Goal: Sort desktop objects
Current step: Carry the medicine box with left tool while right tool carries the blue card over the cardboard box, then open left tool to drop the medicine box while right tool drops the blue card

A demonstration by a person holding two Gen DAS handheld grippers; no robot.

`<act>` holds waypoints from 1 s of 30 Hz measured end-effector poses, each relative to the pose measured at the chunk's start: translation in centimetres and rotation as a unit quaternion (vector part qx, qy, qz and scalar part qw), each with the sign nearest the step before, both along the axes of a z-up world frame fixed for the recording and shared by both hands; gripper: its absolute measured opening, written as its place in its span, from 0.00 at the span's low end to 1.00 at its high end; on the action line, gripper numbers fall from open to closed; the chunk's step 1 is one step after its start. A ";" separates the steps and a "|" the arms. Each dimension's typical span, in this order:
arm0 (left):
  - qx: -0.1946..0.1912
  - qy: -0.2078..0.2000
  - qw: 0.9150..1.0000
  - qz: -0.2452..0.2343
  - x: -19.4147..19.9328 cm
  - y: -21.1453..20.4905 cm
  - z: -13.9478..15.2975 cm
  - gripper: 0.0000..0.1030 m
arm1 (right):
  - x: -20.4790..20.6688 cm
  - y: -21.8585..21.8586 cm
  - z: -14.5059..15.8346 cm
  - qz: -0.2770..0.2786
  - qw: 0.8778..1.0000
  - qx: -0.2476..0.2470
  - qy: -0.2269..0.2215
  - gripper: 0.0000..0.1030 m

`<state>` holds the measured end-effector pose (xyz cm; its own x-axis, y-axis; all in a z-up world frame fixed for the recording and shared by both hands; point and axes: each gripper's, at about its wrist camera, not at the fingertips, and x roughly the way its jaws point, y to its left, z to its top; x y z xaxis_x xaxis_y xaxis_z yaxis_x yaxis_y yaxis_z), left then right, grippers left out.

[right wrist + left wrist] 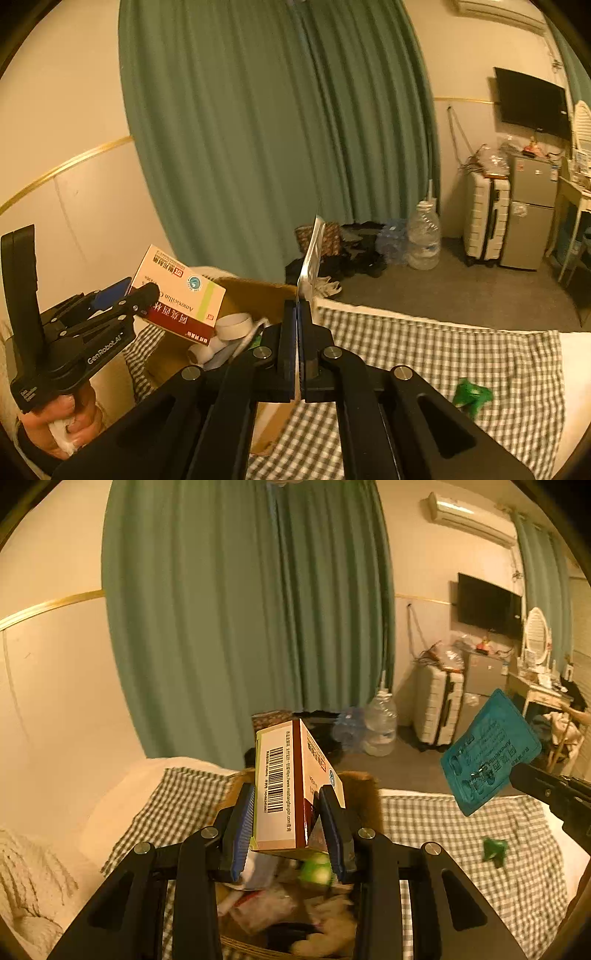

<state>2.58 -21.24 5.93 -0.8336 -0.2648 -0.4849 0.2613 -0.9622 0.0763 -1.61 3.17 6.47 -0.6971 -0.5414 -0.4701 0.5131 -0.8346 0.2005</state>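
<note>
Checked bedcover (424, 354) under me, green curtain (243, 620) behind. My left gripper (286, 823) clamps a medicine box (286, 786) above the cardboard box (255, 295), long axis pointing away and upward, barcode side up. My right gripper (297, 354), fully closed, pinches a blister pack (487, 753), edge-on in its own view. Carton contents blurred.

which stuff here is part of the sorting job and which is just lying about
In the job:
- white and dark red cardboard medicine box, clamped in left gripper
- teal foil blister pack, pinched in right gripper
- open brown cardboard box of odds and ends
- small green wrapper on checked cloth

Lying about:
- clear plastic water jug
- white hard-shell suitcase
- green curtain
</note>
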 end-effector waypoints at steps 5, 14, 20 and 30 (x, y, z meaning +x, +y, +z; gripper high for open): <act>-0.015 -0.020 0.999 0.020 -1.1 -2.3 -2.1 0.34 | -1.0 -3.9 -2.0 0.029 0.999 0.012 -0.017 0.00; -0.004 -0.081 0.996 0.036 -3.6 -5.8 -6.9 0.35 | -3.4 -9.8 -7.2 0.080 0.994 0.046 -0.057 0.00; 0.004 -0.095 0.995 0.042 -4.1 -6.7 -8.3 0.40 | -4.8 -12.2 -10.1 0.105 0.990 0.049 -0.085 0.00; 0.009 -0.083 0.996 0.038 -4.2 -6.6 -7.9 0.53 | -5.4 -12.2 -10.6 0.095 0.991 0.044 -0.085 0.02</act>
